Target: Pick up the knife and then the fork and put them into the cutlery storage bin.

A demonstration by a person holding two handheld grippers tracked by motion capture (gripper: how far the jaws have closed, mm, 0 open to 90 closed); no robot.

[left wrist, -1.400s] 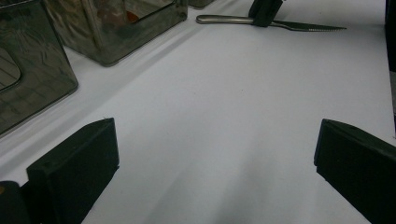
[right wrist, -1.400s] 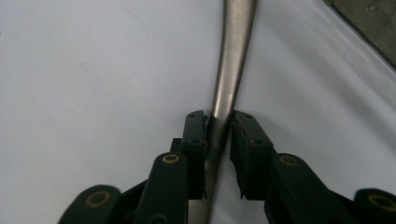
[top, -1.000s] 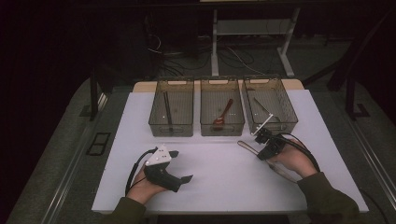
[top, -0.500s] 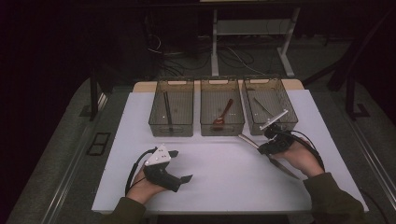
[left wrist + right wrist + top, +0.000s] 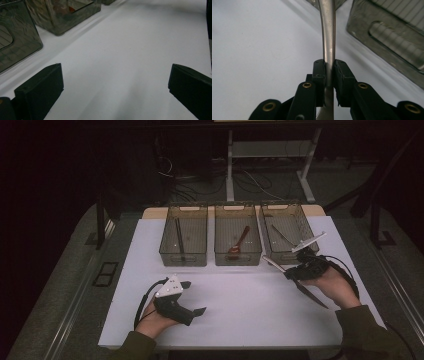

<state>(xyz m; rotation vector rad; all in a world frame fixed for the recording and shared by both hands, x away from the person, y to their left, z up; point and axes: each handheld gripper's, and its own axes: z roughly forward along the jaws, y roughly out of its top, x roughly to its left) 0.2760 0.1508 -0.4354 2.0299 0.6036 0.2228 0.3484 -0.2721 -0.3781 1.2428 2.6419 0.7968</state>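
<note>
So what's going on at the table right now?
A person is sorting cutlery into three clear bins. The right gripper is shut on the handle of a metal utensil, held just in front of the right bin, which already holds a metal piece. The middle bin has a brown spoon, and the left bin a dark stick-like item. The left gripper rests open on the white table, holding nothing.

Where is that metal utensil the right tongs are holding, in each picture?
High view: the utensil sticks out left of the right tongs, in front of the right bin.
Right gripper view: the utensil rises at centre from the shut jaws.
Left gripper view: not there.
Shared landmark: the right bin.
</note>
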